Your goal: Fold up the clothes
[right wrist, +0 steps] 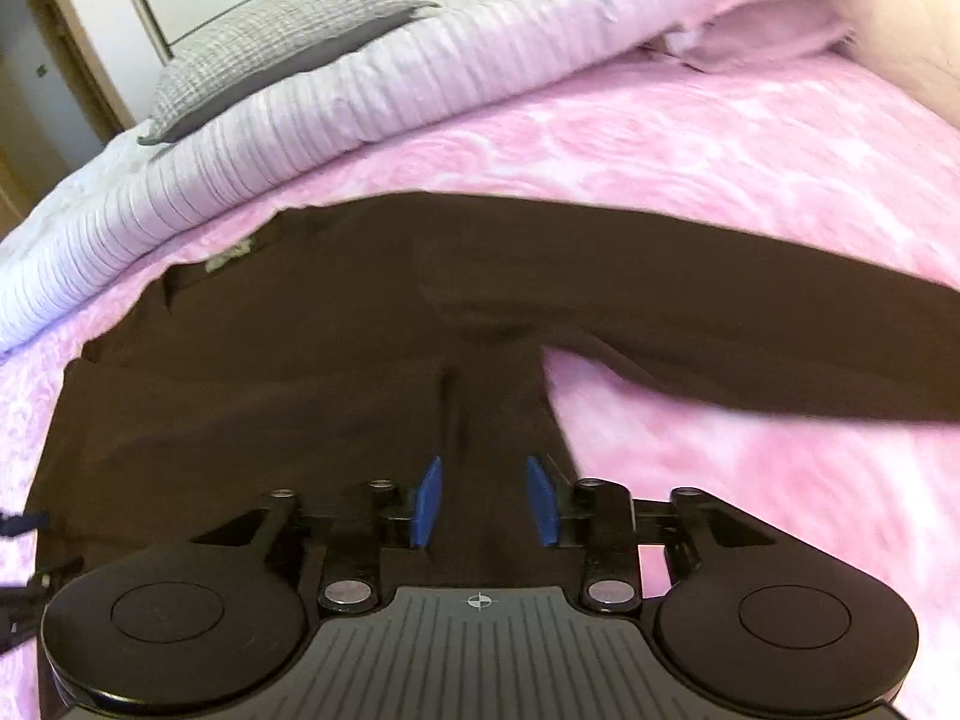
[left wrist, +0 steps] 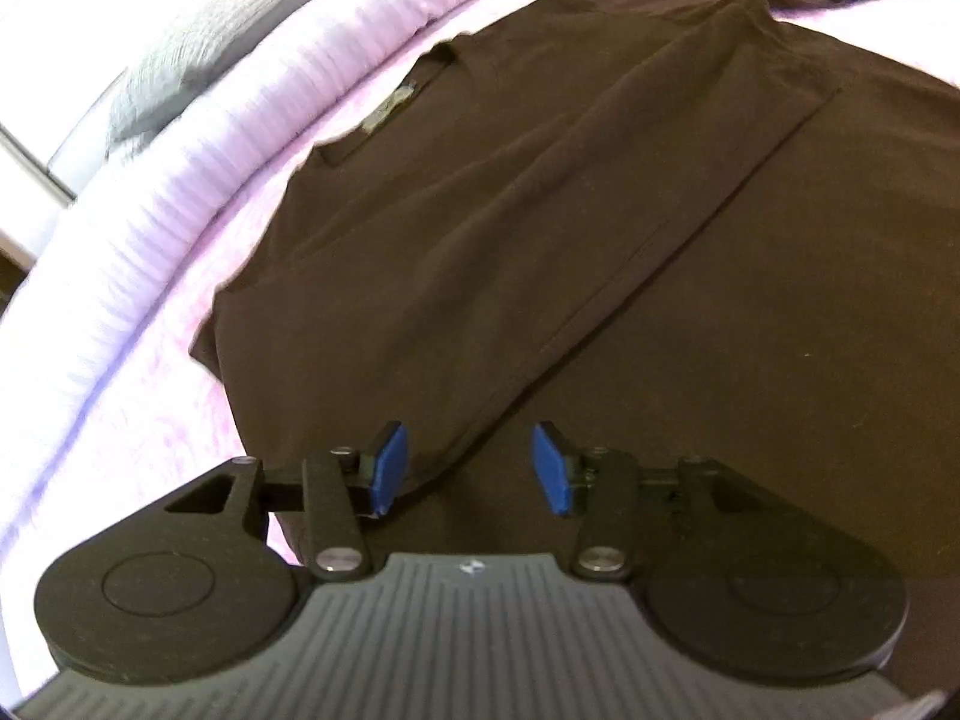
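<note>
My left matt black plastic gripper (left wrist: 471, 468), blue rubbery pads and shiny metal screws, is hovering over the dark brown soft matt cloth shirt (left wrist: 540, 228). Under that shirt the fuzzy pink patterned bedspread (right wrist: 690, 156) is lying, a ribbed white quilt (right wrist: 372, 84) beyond.

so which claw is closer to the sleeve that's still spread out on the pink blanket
Right. The right claw sits over the shirt body just below that spread sleeve. The left claw is at the shirt's opposite side, over the folded-in edge.
</note>
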The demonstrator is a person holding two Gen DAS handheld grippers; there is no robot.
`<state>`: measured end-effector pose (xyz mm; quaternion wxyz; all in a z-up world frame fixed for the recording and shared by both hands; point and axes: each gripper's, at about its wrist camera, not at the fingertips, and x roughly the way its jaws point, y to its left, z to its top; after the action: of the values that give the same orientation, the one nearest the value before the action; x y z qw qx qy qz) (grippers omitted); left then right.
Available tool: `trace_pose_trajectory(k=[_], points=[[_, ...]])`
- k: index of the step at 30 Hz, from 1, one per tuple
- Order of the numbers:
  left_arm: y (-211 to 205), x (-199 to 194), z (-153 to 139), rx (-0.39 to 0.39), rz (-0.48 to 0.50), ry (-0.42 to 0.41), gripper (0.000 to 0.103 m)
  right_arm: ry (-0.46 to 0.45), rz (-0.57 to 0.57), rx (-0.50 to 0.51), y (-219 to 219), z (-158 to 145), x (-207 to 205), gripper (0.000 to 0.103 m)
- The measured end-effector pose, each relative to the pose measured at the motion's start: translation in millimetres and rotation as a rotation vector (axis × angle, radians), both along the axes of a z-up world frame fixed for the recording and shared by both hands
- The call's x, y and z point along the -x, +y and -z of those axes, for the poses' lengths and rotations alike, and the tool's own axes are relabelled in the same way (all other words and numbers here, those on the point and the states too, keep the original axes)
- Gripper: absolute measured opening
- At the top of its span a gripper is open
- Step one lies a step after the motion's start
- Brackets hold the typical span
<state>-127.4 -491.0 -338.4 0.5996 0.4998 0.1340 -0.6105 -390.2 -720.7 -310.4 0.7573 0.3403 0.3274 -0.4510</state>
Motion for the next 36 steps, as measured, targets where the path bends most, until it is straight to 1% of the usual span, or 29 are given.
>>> trace_pose_trajectory(k=[2, 4, 5, 7, 9, 11, 13, 16, 20, 21, 22, 23, 25, 27, 30, 32, 33, 34, 35, 36], points=[[-0.7, 11.6, 1.0, 0.022, 0.052, -0.041, 0.042, -0.005, 0.036, -0.007, 8.8, -4.4, 20.2, 0.039], [-1.0, 25.2, 0.3, 0.029, 0.092, -0.063, 0.042, -0.037, 0.034, -0.019, 13.1, -5.5, 31.9, 0.04], [-0.1, 33.6, -1.8, 0.033, 0.108, -0.061, 0.042, -0.056, 0.007, -0.019, 14.3, -4.1, 33.1, 0.041], [-0.2, 51.5, -6.4, 0.048, 0.141, -0.05, 0.042, -0.076, -0.064, -0.014, 13.7, 0.2, 24.0, 0.041], [-3.7, 70.0, -9.8, 0.061, 0.167, -0.037, 0.042, -0.085, -0.135, 0.0, 1.4, 9.0, 0.7, 0.041], [-9.7, 91.6, -12.4, 0.078, 0.19, -0.028, 0.042, -0.082, -0.178, 0.028, -14.1, 17.3, -15.5, 0.041], [-17.8, 114.1, -16.6, 0.088, 0.191, -0.007, 0.043, -0.081, -0.2, 0.025, -35.1, 27.6, -24.8, 0.041], [-36.3, 141.6, -12.6, 0.085, 0.176, 0.026, 0.043, -0.086, -0.222, 0.018, -62.2, 41.1, -34.8, 0.041], [-60.5, 165.1, -2.0, 0.056, 0.156, 0.049, 0.043, -0.141, -0.278, -0.053, -84.6, 56.7, -41.9, 0.041], [-65.6, 168.0, 0.4, 0.045, 0.151, 0.057, 0.043, -0.155, -0.285, -0.078, -87.8, 58.2, -41.3, 0.039], [-70.6, 170.9, 2.8, 0.033, 0.145, 0.065, 0.043, -0.168, -0.292, -0.103, -90.8, 59.6, -40.7, 0.013], [-74.6, 173.4, 3.4, 0.029, 0.143, 0.077, 0.043, -0.157, -0.309, -0.106, -91.6, 56.8, -40.2, 0.002], [-81.0, 177.1, 1.0, 0.035, 0.143, 0.109, 0.043, -0.153, -0.344, -0.053, -95.4, 42.5, -37.8, 0.002], [-89.3, 178.8, 2.3, 0.033, 0.133, 0.123, 0.043, -0.148, -0.372, 0.006, -102.7, 30.0, -37.8, 0.002], [-99.7, 179.3, 9.4, 0.007, 0.112, 0.134, 0.043, -0.119, -0.394, 0.012, -116.4, 36.0, -46.4, 0.002], [-98.5, 180.4, 7.1, 0.021, 0.119, 0.134, 0.043, -0.102, -0.4, 0.006, -117.5, 43.7, -44.4, 0.003], [-97.1, 181.2, 3.8, 0.037, 0.12, 0.134, 0.043, -0.109, -0.39, -0.004, -115.4, 44.3, -40.1, 0.007], [-96.6, 181.0, 0.6, 0.054, 0.117, 0.134, 0.043, -0.121, -0.365, -0.008, -111.4, 43.6, -32.5, 0.016], [-97.1, 178.5, -2.0, 0.066, 0.107, 0.135, 0.044, -0.133, -0.338, -0.012, -107.2, 42.9, -24.8, 0.021], [-99.1, 175.4, -1.9, 0.063, 0.093, 0.138, 0.047, -0.16, -0.31, -0.027, -103.4, 41.5, -15.6, 0.029]])
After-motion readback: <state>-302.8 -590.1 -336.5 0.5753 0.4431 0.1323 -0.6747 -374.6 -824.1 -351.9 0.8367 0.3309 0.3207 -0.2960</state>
